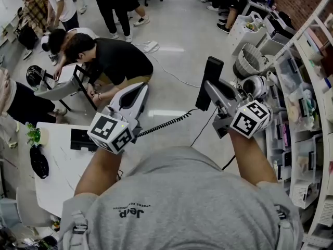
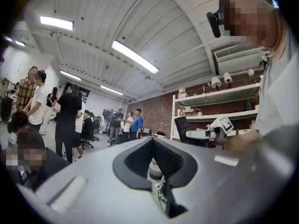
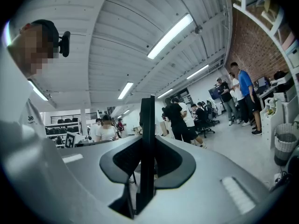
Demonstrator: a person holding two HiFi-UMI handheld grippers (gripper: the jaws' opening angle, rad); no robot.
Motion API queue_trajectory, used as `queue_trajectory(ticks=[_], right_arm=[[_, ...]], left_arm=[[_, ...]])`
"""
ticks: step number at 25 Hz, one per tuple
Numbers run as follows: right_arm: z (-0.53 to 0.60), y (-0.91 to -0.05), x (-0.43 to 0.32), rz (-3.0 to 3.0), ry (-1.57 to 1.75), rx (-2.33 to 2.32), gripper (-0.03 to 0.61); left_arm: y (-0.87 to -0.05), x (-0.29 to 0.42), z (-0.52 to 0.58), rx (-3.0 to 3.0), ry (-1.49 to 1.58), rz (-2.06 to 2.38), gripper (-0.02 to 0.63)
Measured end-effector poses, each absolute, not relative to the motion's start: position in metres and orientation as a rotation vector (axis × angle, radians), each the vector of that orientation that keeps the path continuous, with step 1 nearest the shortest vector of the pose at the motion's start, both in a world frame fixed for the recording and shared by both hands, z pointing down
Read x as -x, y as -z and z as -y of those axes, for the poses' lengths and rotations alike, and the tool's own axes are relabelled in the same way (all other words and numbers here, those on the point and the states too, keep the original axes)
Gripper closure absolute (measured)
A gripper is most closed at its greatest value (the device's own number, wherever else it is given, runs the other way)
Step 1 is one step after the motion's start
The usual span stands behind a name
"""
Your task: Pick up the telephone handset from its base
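A: Handset, head view: up off the table, upright in right gripper, lower end hidden by it. Coiled cord runs behind left gripper. Base half hidden by its cube.
B: Left gripper view?
A: Fingers a slit apart, nothing btwn, held level.
B: Right gripper view?
A: Fingers pinch handset, seen edge-on, held level.

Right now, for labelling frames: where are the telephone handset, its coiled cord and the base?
telephone handset (image 1: 210, 79), head view, upper black body
coiled cord (image 1: 166, 124), head view, mid-coil
base (image 1: 79, 138), head view, black top
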State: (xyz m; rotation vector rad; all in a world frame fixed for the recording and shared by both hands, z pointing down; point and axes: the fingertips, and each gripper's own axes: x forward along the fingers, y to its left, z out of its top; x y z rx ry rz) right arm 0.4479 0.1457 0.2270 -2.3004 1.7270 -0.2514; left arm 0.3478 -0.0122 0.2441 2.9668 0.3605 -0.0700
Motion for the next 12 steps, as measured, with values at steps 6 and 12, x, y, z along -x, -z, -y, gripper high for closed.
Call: queue_trajectory(ticks=[6,12], right_arm=[[-0.1443,-0.2262,-0.4479,-1.733,0.249,2.298,0.5],[-0.1454,-0.2257,-0.4486,-1.742,0.245,2.294,0.5]], left_arm=[[-0.2423,-0.3473,0.0133,-2.967,0.078,-0.359,0.569],[-0.2416,-0.3478,0.0107,-2.968,0.08,-0.357,0.569]])
